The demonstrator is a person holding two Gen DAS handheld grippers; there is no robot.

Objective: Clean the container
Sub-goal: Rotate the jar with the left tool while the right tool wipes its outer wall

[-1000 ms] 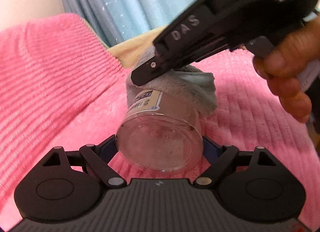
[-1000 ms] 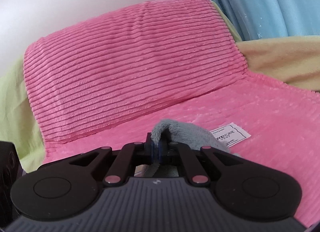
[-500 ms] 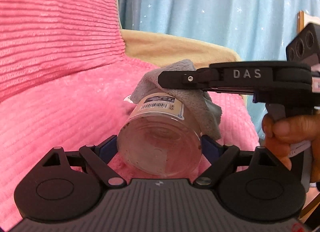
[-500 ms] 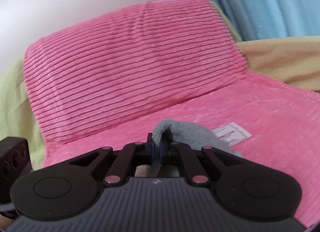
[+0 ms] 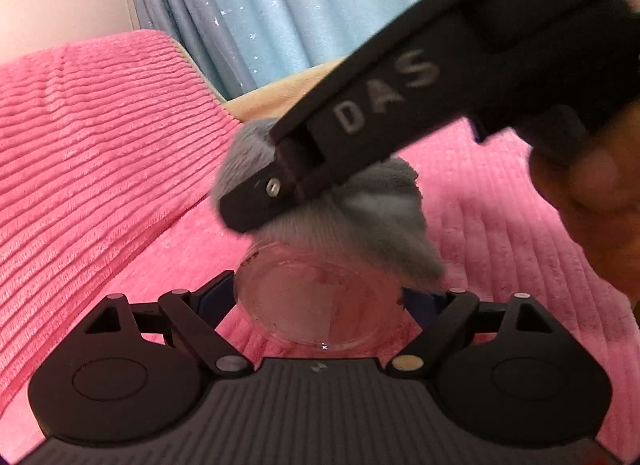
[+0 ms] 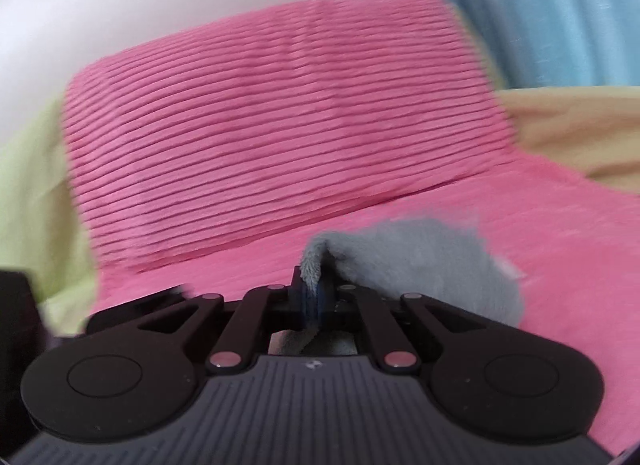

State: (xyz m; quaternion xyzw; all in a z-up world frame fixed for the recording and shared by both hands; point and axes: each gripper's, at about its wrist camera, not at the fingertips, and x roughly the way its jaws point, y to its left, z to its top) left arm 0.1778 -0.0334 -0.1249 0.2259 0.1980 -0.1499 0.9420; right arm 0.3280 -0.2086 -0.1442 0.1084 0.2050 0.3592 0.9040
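Right now the left gripper [image 5: 320, 301] clamps a clear plastic jar [image 5: 320, 305] on its side above the pink corduroy cushion [image 5: 100, 153], while the right gripper [image 6: 314, 293] (jaws pinched tight) presses a grey microfibre cloth [image 5: 360, 209] over it.

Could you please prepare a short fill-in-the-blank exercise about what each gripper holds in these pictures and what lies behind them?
1. The left gripper is shut on a clear ____.
2. The right gripper pinches a cloth whose colour is ____.
3. The cloth is draped over the ____ end of the clear container.
4. The ribbed cushion behind is ____ in colour.

Missing words: jar; grey; far; pink
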